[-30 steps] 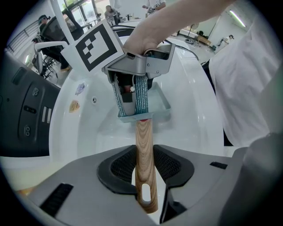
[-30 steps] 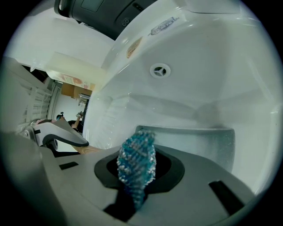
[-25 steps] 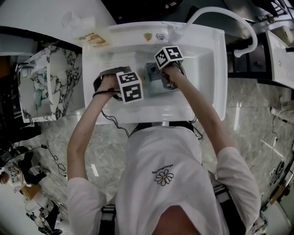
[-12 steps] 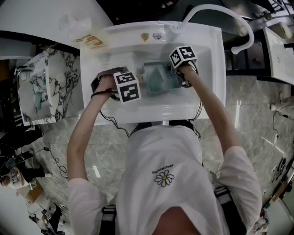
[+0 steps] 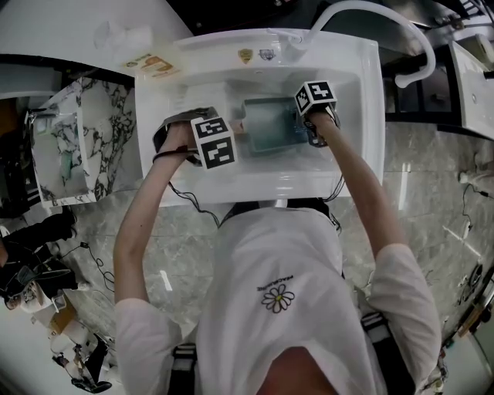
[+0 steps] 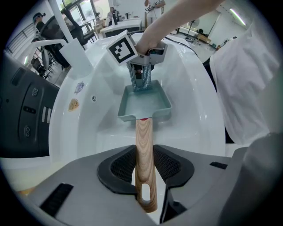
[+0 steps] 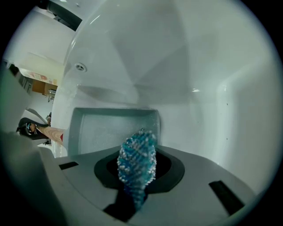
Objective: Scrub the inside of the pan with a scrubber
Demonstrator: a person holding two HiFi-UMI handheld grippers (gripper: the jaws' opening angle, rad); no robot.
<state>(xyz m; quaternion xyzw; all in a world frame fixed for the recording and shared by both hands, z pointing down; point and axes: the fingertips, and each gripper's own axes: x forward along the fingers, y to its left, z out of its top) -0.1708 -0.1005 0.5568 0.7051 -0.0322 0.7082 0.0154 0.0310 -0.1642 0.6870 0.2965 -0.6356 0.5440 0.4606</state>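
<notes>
A square teal pan [image 5: 268, 123] lies in the white sink [image 5: 359, 154], its wooden handle [image 6: 145, 159] pointing left in the head view. My left gripper [image 6: 145, 178] is shut on that handle, and the head view shows it under its marker cube [image 5: 214, 141]. My right gripper [image 5: 305, 129] is at the pan's right side, shut on a blue mesh scrubber [image 7: 137, 161]. In the left gripper view the scrubber [image 6: 141, 79] hangs at the pan's [image 6: 143, 103] far rim. Seen from the right gripper view, the scrubber stands just over the pan's [image 7: 106, 128] near edge.
A white faucet hose [image 5: 378, 23] arches over the sink's back right corner. A sticker [image 5: 158, 65] lies on the sink's back left rim. A marble-patterned counter [image 5: 96, 131] stands left of the sink. The overflow hole [image 7: 80, 67] is in the sink wall behind the pan.
My right gripper has carried the scrubber to the right across the pan, from near its handle end to its right side, and lower. The left gripper and the pan have kept still.
</notes>
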